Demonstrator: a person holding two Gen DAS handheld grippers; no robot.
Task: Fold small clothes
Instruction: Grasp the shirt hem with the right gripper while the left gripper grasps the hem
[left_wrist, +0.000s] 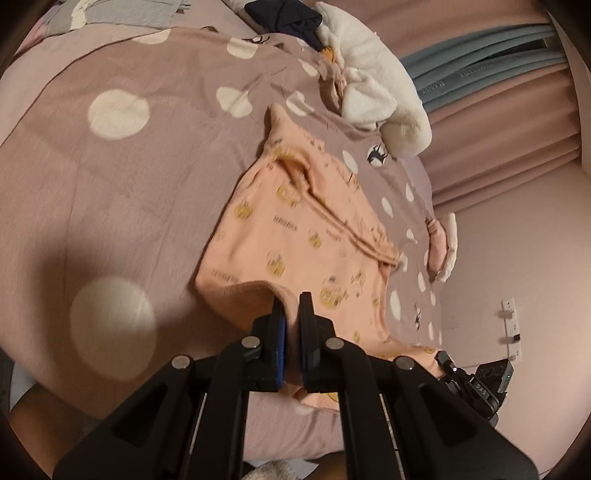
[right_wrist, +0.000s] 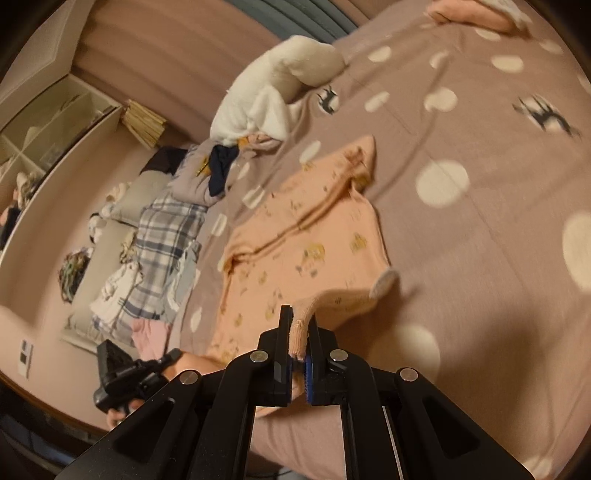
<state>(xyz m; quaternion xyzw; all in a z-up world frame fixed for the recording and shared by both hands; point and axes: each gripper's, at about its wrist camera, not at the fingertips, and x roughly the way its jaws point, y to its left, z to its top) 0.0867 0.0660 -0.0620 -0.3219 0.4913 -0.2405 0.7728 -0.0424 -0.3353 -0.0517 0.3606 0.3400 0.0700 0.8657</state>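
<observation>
We look down on a bed (left_wrist: 110, 192) spread with a mauve cover dotted in cream, and it fills most of both views. Along its far edge lies a heap of laundry: a white fleece (left_wrist: 373, 77) beside a dark garment (left_wrist: 291, 16), and in the right wrist view a plaid cloth (right_wrist: 166, 243) further along the same edge. Pink curtains (left_wrist: 498, 122) hang behind the bed. Near the middle of the cover lies the peach top (left_wrist: 295, 236), printed with small yellow figures, mostly flat with 1 sleeve folded across its body and its near hem raised off the cover. Our left hand-held gripper (left_wrist: 291, 325) is clenched on that hem, with peach cloth pinched between the blue pads. Our right hand-held gripper (right_wrist: 301, 332) is likewise clamped on the top, holding a ribbed peach edge that rises in a taut band from the garment. Each hand-held gripper shows small and dark at the edge of the other's view.
</observation>
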